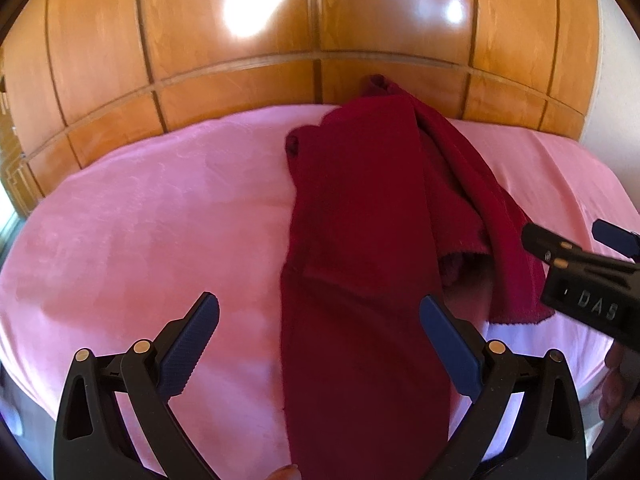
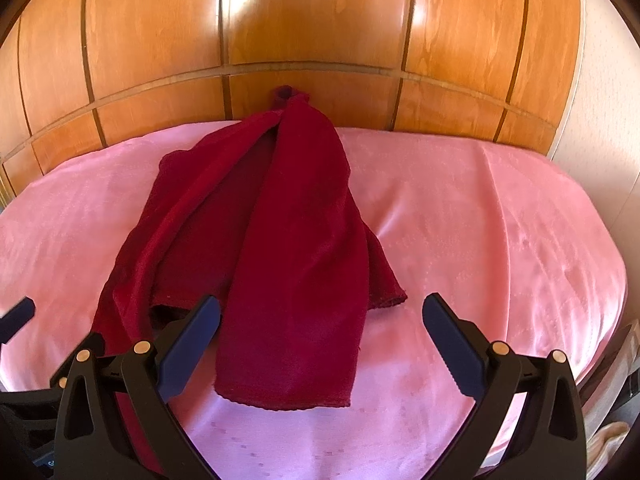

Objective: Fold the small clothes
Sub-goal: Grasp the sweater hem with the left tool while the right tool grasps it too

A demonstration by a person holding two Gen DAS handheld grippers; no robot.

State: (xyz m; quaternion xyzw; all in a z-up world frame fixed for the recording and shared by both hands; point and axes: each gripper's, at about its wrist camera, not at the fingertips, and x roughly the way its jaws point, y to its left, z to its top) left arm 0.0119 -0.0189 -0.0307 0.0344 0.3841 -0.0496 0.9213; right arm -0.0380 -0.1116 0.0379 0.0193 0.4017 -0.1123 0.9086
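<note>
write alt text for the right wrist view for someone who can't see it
A dark red fleece garment lies loosely folded lengthwise on a pink satin bedspread, its far end reaching a glossy wooden panelled wall. The right gripper is open above the garment's near hem, holding nothing, and the tip of the left gripper shows at the left edge.

Dark red garment (image 2: pixel 296 240) lies rumpled, partly folded lengthwise.
</note>
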